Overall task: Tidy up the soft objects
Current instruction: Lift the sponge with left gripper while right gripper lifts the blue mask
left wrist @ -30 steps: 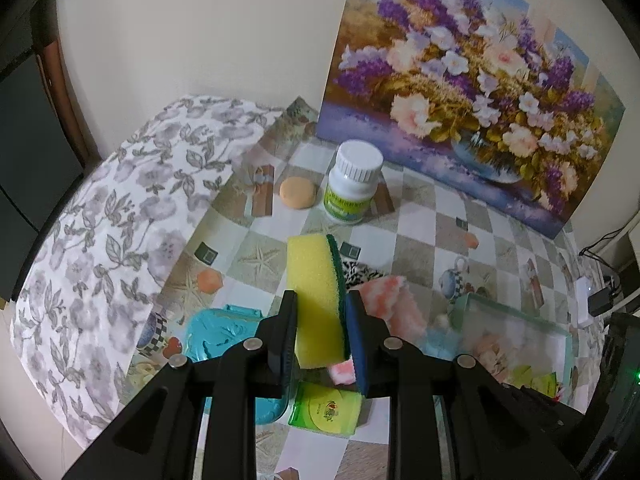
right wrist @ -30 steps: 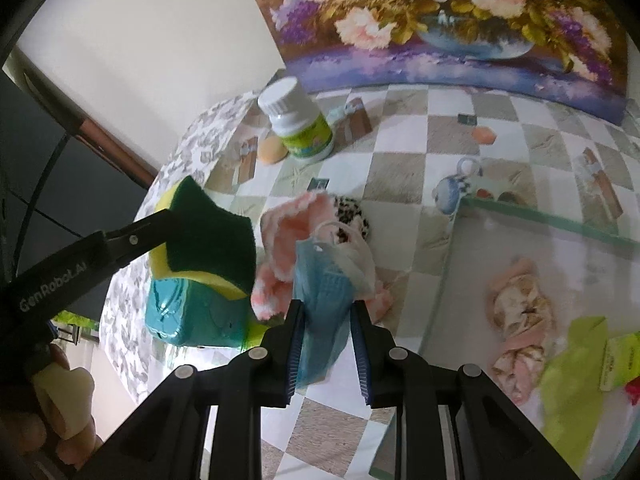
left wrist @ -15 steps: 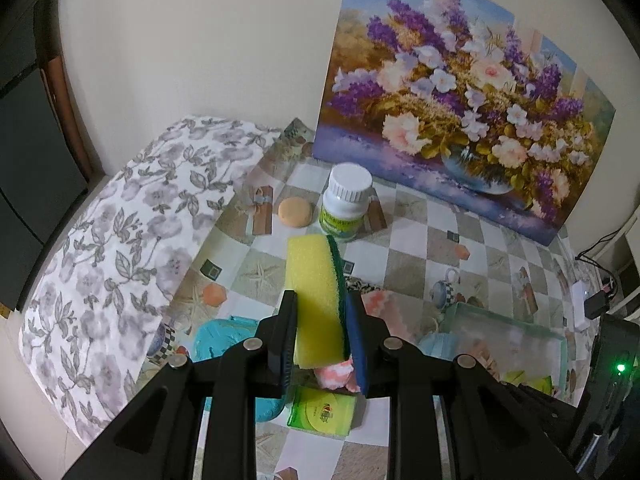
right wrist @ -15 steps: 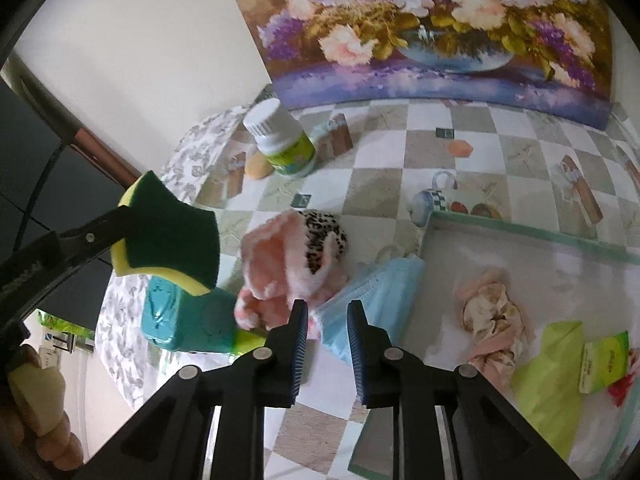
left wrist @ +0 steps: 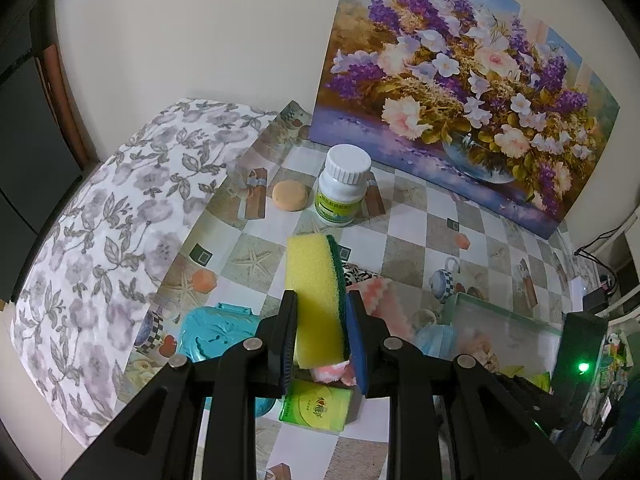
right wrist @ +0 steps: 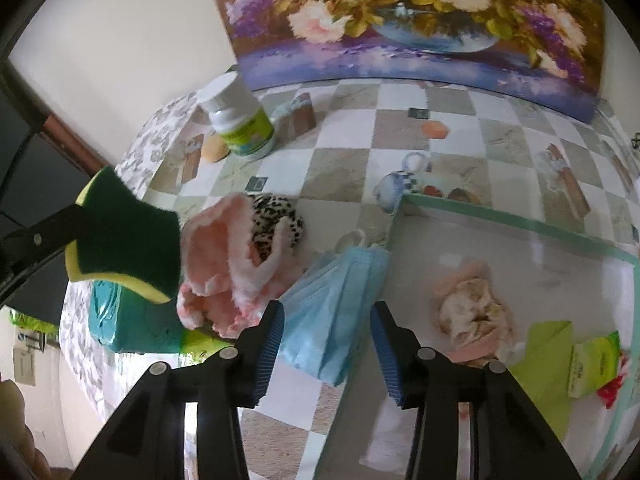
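Sponge (left wrist: 316, 296) pinched by left fingers (left wrist: 289, 336) — right fingers (right wrist: 273, 336) spread over blue mask (right wrist: 332, 312), pink cloth (right wrist: 228, 276) beside

The sponge (left wrist: 316, 288) hides part of the pink cloth (left wrist: 372, 296) behind it

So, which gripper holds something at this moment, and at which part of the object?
The left gripper holds the sponge, pinched at its lower end across the yellow face and the green scouring face. The right gripper is open and holds nothing; the blue mask lies below it.
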Demonstrator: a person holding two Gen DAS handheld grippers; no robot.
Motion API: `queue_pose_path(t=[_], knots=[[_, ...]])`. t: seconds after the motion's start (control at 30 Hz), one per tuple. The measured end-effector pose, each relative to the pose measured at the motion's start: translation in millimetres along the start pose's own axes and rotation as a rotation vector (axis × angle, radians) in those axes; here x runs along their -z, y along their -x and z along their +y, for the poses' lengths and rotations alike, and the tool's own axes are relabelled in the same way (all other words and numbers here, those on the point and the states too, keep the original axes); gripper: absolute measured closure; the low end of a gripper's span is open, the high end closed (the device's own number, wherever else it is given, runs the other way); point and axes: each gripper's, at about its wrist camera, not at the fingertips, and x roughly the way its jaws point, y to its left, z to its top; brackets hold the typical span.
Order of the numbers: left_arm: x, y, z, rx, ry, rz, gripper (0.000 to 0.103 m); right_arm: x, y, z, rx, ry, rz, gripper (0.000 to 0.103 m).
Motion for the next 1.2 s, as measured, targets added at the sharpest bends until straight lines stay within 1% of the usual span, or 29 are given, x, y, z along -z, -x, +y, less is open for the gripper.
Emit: queue_pose_path(t=[0.43, 0.63, 0.83, 0.93, 1.0, 1.07, 1.1, 1.17, 1.2], knots=[[-1.3, -2.5, 3.0, 0.023, 0.016, 0.017, 0.078, 9.2, -27.9, 28.8, 0.033, 0.108, 0.08, 0.054], [-0.3, -4.0, 4.0, 0.025, 0.02, 0.023, 0.078, 16.4, -47.1, 37.5, 0.103, 0.154, 0.123, 0.054], [0.4, -5.8, 4.7, 0.026, 0.027, 0.032, 0.078, 24.1, -61.5, 50.7, 0.179, 0.233, 0.129, 0.054], [-0.6, -6.6, 5.3, 0.025, 0.03, 0.035, 0.078, 27.4, -64.0, 55.2, 0.205, 0.263, 0.117, 0.054], [-0.7, -6.6, 5.1, 0.024, 0.03, 0.035, 0.078, 29.2, -64.5, 57.4, 0.216, 0.272, 0.112, 0.057], [-0.7, -6.7, 5.1, 0.025, 0.03, 0.035, 0.078, 29.8, -63.2, 57.3, 0.228, 0.274, 0.107, 0.069], [-0.7, -6.7, 5.1, 0.024, 0.03, 0.035, 0.078, 29.6, -61.2, 54.2, 0.225, 0.266, 0.107, 0.071], [-0.6, -6.7, 5.1, 0.025, 0.031, 0.035, 0.078, 28.1, -57.1, 48.0, 0.198, 0.24, 0.103, 0.08], [-0.6, -6.7, 5.0, 0.024, 0.032, 0.036, 0.078, 27.2, -54.2, 45.1, 0.188, 0.228, 0.1, 0.082]])
